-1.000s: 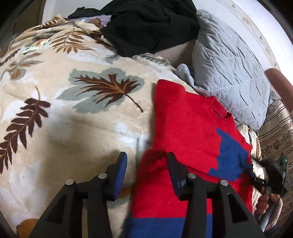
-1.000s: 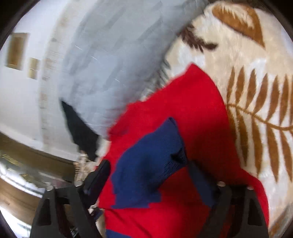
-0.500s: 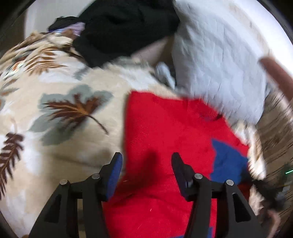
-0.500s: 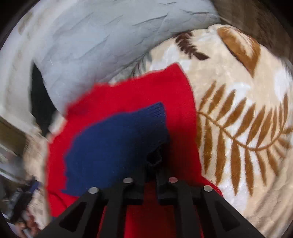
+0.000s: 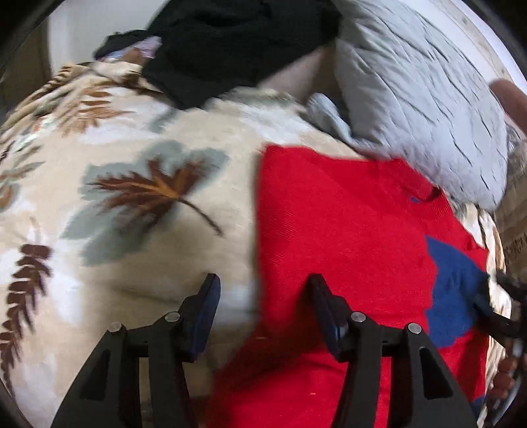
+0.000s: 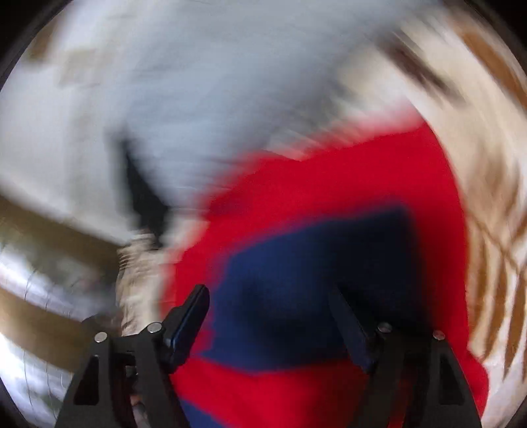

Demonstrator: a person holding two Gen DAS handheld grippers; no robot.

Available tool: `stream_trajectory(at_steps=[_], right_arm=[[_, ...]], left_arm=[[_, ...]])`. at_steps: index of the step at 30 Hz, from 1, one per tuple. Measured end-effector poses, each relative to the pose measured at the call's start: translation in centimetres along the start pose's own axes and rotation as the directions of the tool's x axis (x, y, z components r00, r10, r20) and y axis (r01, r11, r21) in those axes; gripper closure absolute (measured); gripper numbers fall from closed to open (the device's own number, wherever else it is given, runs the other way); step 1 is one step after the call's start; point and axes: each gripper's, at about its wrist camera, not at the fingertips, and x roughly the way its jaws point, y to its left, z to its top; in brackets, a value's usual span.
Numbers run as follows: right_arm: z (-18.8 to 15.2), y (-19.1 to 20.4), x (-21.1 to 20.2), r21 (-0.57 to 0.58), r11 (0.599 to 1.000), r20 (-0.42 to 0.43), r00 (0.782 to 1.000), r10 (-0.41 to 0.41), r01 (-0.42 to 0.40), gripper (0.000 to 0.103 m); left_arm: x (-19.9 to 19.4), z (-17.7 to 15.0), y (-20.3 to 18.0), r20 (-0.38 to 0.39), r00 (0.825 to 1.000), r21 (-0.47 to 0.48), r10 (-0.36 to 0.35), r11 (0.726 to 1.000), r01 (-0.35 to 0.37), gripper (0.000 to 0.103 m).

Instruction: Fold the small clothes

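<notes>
Both sleeves look folded in on your red-and-blue sweater (image 5: 346, 230). Left hand-held gripper (image 5: 263, 306) is spread and empty over its left edge; right hand-held gripper (image 6: 270, 322) is opening, nothing pinched, above the blue sleeve (image 6: 313, 280). Next, pinch the hem and fold upward.

Spread across the bed, a cream blanket (image 5: 138, 263) printed with brown and grey leaves; at one o'clock a quilted grey pillow (image 5: 418, 108), at twelve a heap of black cloth (image 5: 237, 42); behind, toward eleven and one, a pale wall (image 5: 79, 29); soft daylight throughout; right wrist view badly blurred
</notes>
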Motion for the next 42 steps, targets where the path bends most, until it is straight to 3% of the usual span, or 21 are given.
stream_trajectory(at_steps=[3,6,7,9,10,12,14,15,17,18,19,21,23,25,27,30,31,33,37,39,42], right_arm=[[0.5,2.9,-1.7,-0.104,0.994,0.048,0.998,0.049,-0.043,0.027],[0.7,5.3,-0.6,-0.126,0.981,0.003,0.989,0.151,-0.150,0.025],[0.1,5.6,0.4,-0.104,0.976,-0.037,0.981,0.189,-0.192,0.025],[-0.8,5.9,2.8,-0.064,0.973,-0.105,0.971,0.213,-0.220,0.025],[-1.3,5.6,4.5,-0.060,0.973,-0.151,0.965,0.214,-0.225,0.025],[-1.9,4.8,6.1,-0.098,0.988,-0.154,0.982,0.106,-0.122,0.029],[-1.1,2.8,5.7,-0.039,0.991,-0.096,0.988,0.123,-0.127,0.046],[-0.4,2.5,4.8,-0.038,0.994,-0.052,0.994,0.096,-0.098,0.044],[1.1,2.7,2.2,-0.083,0.995,0.085,0.995,-0.054,0.061,0.039],[1.2,2.8,1.5,-0.064,0.996,0.110,0.992,-0.062,0.070,0.028],[1.3,3.4,1.3,-0.051,0.998,0.106,0.994,-0.018,0.024,0.024],[0.1,6.3,3.5,-0.092,0.992,0.004,0.997,0.083,-0.083,0.024],[-1.7,9.1,6.7,-0.132,0.978,-0.133,0.981,0.143,-0.161,0.024],[-3.3,11.4,10.8,-0.145,0.970,-0.269,0.951,0.149,-0.193,0.024],[-3.3,11.1,14.2,-0.109,0.980,-0.336,0.934,0.122,-0.167,0.026],[0.4,7.0,12.7,0.066,0.983,-0.160,0.971,0.177,-0.169,0.034],[1.7,5.6,10.8,0.088,0.989,-0.083,0.989,0.125,-0.118,0.034],[2.9,3.5,8.1,0.117,0.989,-0.038,0.995,0.096,-0.091,0.032],[1.6,0.5,1.0,0.121,0.992,0.068,0.996,-0.057,0.048,0.031],[0.3,0.7,-1.3,0.073,0.992,0.093,0.990,-0.105,0.098,0.025],[-4.1,0.3,-5.9,-0.001,0.994,0.090,0.990,-0.111,0.111,0.025]], left_arm=[[-1.1,1.0,0.4,0.049,0.998,-0.062,-0.048,0.997,0.051,0.046],[-0.9,1.4,-2.1,0.045,0.988,0.023,-0.147,0.989,0.146,0.046],[-0.2,1.2,-3.1,0.034,0.991,0.072,-0.131,0.989,0.129,0.046],[2.3,0.8,-3.7,-0.025,0.999,0.111,-0.024,0.993,0.027,0.046],[3.3,0.5,-3.4,-0.027,0.999,0.110,0.027,0.994,-0.024,0.040],[3.2,0.3,-2.8,0.001,1.000,0.108,-0.009,0.994,0.009,0.039],[3.0,0.2,-2.7,0.007,1.000,0.120,-0.017,0.993,0.016,0.039],[3.0,0.1,-2.6,0.011,1.000,0.124,-0.020,0.992,0.018,0.039],[2.8,0.0,-2.5,0.021,1.000,0.123,-0.020,0.992,0.018,0.038],[2.9,0.0,-2.6,0.024,1.000,0.123,-0.019,0.992,0.016,0.038],[2.9,-0.1,-2.6,0.028,0.999,0.124,-0.016,0.992,0.013,0.038],[2.8,-0.1,-2.7,0.031,0.999,0.129,-0.013,0.992,0.009,0.038],[2.8,-0.1,-2.6,0.023,0.999,0.128,-0.022,0.992,0.019,0.038],[2.9,0.0,-2.5,0.013,1.000,0.130,-0.028,0.991,0.026,0.038],[2.9,0.2,-2.4,-0.006,0.999,0.129,-0.033,0.991,0.033,0.038],[2.1,0.2,-1.6,-0.042,0.998,0.115,-0.043,0.992,0.047,0.038],[1.9,0.1,-1.4,-0.047,0.998,0.116,-0.043,0.992,0.048,0.038],[1.0,-0.3,-0.5,-0.063,0.997,0.116,-0.039,0.992,0.046,0.038],[-2.1,-1.6,2.2,-0.075,0.996,0.071,-0.043,0.996,0.049,0.038],[-4.4,-2.6,3.8,-0.066,0.997,0.064,-0.045,0.997,0.049,0.038],[-8.6,-5.4,6.8,-0.068,0.994,0.053,-0.084,0.995,0.087,0.038]])
